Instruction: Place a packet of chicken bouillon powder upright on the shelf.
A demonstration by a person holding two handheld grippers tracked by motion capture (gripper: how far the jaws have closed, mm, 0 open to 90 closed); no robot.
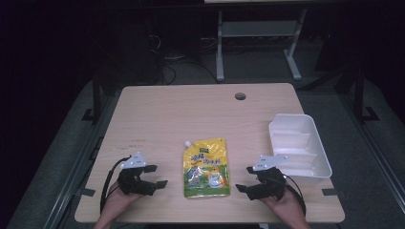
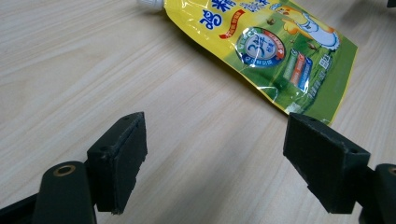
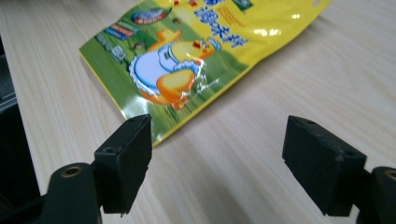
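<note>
In the high view, a flat yellow-and-green plastic spouted pouch (image 1: 206, 168) is lying on the pale wooden table (image 1: 191, 114), its long axis running 12 to 6 o'clock, its white cap pointing toward 11. The left gripper (image 1: 157, 176) is being held at the pouch's 9 o'clock, jaws apart; the right gripper (image 1: 244, 179) at its 3 o'clock, likewise spread and empty. A white plastic compartmented tray (image 1: 300, 145) is sitting near the table's 3 o'clock edge.

In the left gripper view, the pouch (image 2: 271, 51) is lying toward 1 o'clock, beyond the gaping jaws.

In the right gripper view, the pouch (image 3: 187, 56) is lying toward 11 o'clock, just past the open jaws.
</note>
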